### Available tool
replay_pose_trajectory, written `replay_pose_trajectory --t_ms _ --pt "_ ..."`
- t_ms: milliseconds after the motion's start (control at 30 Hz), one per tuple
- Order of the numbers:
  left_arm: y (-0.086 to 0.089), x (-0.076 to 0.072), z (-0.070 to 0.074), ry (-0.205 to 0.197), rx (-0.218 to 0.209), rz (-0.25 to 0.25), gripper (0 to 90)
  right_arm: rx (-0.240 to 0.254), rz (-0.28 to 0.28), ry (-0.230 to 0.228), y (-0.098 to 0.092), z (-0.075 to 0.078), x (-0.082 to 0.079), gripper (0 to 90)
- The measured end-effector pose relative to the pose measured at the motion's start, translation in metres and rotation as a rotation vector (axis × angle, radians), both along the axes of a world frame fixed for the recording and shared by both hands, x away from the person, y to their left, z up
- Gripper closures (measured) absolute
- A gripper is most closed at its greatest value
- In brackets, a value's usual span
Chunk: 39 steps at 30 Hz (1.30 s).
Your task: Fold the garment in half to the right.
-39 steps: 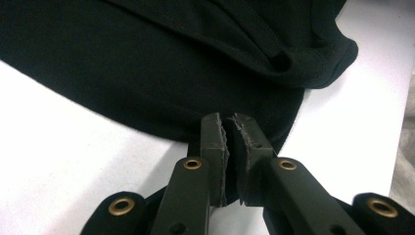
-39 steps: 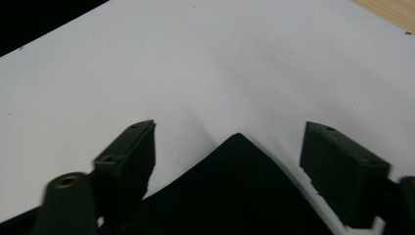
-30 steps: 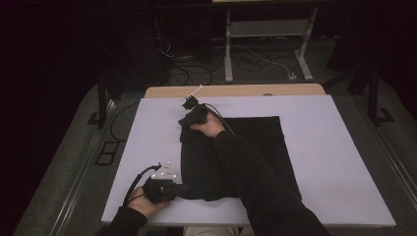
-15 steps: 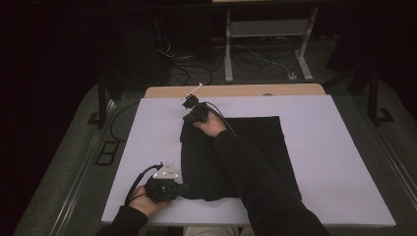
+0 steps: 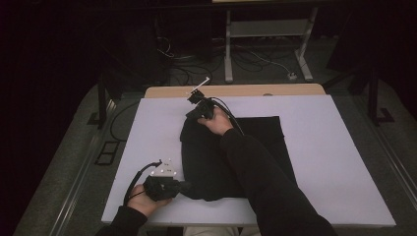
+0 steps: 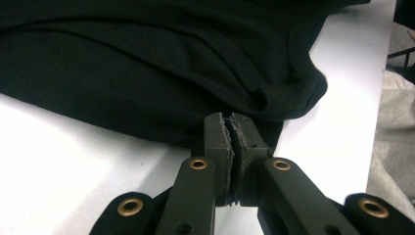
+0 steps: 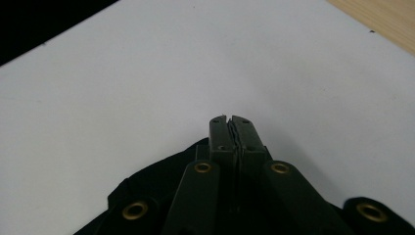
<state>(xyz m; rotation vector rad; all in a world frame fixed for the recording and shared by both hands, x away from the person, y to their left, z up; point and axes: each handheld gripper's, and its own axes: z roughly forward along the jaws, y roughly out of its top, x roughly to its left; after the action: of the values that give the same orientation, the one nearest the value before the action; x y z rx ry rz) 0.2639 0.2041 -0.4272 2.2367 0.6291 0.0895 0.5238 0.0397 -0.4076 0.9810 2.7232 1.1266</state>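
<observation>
A black cloth (image 5: 199,157) lies spread on the white table cover (image 5: 334,147). My left gripper (image 5: 186,187) is at the cloth's near-left corner, its jaws shut on the cloth's edge. In the left gripper view the left gripper (image 6: 228,120) pinches the hem of the rumpled cloth (image 6: 147,63). My right gripper (image 5: 193,113) is at the cloth's far-left corner. In the right gripper view the right gripper (image 7: 230,120) is shut, with a corner of the cloth (image 7: 147,196) drawn up under its jaws. The right sleeve lies across the cloth and hides its middle.
A wooden table edge (image 5: 246,91) shows beyond the white cover. Cables and a metal stand (image 5: 265,29) are on the floor behind. The cover's right part (image 5: 344,172) is bare. Grey trousers (image 6: 391,147) show past the table's near edge.
The right gripper has risen slightly with the far-left corner of the cloth. The left gripper has stayed almost in place at the near-left corner.
</observation>
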Motion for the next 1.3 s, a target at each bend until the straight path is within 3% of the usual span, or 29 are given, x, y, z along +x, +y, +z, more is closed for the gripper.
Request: replay_pose_trajectory --t_ms 533,767,1300 --pt "-0.003 -0.001 0.014 -0.022 -0.011 -0.009 85.6 0.063 -0.002 -0.018 -0.029 0.025 -0.002 87.3" --pt "-0.009 0.003 0.021 -0.030 -0.024 -0.004 85.7 0.069 -0.014 -0.033 -0.044 0.034 -0.002 87.3" --pt "-0.031 0.010 0.039 -0.070 -0.029 -0.049 85.6 0.078 -0.042 -0.055 -0.077 0.046 -0.004 87.3"
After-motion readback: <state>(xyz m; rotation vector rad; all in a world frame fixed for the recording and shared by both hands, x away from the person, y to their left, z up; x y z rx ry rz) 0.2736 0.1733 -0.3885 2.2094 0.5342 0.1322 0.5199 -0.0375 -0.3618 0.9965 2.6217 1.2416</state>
